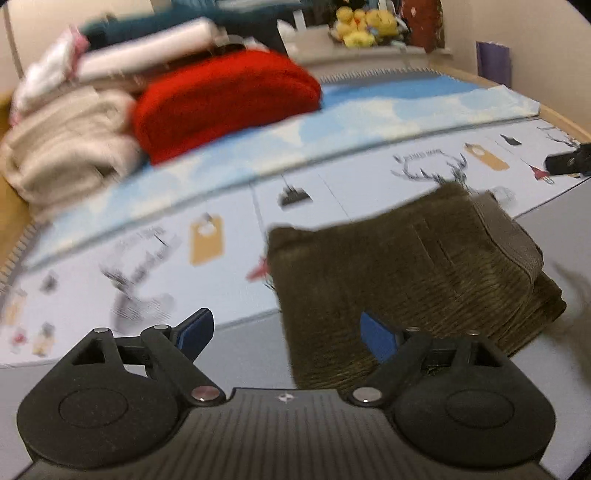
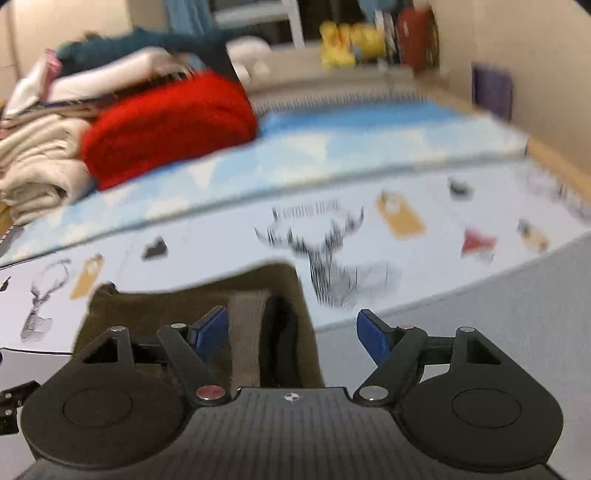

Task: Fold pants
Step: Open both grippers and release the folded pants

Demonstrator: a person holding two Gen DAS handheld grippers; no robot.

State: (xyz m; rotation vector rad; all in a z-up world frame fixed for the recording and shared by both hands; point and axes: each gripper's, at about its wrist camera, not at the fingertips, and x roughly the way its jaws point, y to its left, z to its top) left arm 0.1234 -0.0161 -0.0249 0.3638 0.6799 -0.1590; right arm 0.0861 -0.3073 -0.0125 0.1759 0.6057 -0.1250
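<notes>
Lying folded into a thick rectangular bundle, the olive-brown corduroy pants [image 1: 406, 273] sit on the printed mat [image 1: 332, 177], overlapping its near edge onto the plain grey surface [image 1: 240, 354] in front. Waistband [image 1: 509, 236] turned up on the bundle's right side in the left wrist view.

Left tool [image 1: 286, 332]: jaws spread wide, nothing between the blue pads [image 1: 194, 330]. Right pad sits over the pants' near edge in the picture; contact cannot be told through the blur. Left pad is over bare grey surface.

Right tool [image 2: 291, 334]: jaws likewise wide apart, holding nothing. Pants [image 2: 184, 306] show below and between the fingers, toward the left one; the dark inside of the waist opening [image 2: 279, 339] faces this camera. Right pad [image 2: 371, 339] is over the mat's near edge and the grey surface.

Mat: pale, with stag heads [image 2: 328, 251], orange tags [image 2: 400, 216] and small red shapes printed on it. Behind it, a blue-and-white cloud-patterned sheet [image 1: 369, 107].

Far left corner: a pile of folded laundry with a red knit [image 1: 225, 99] in front, a cream garment [image 1: 62, 155] beside it, and white and teal pieces on top.

Far edge: yellow plush toys [image 1: 364, 24] on a ledge. Both views are motion-blurred.
</notes>
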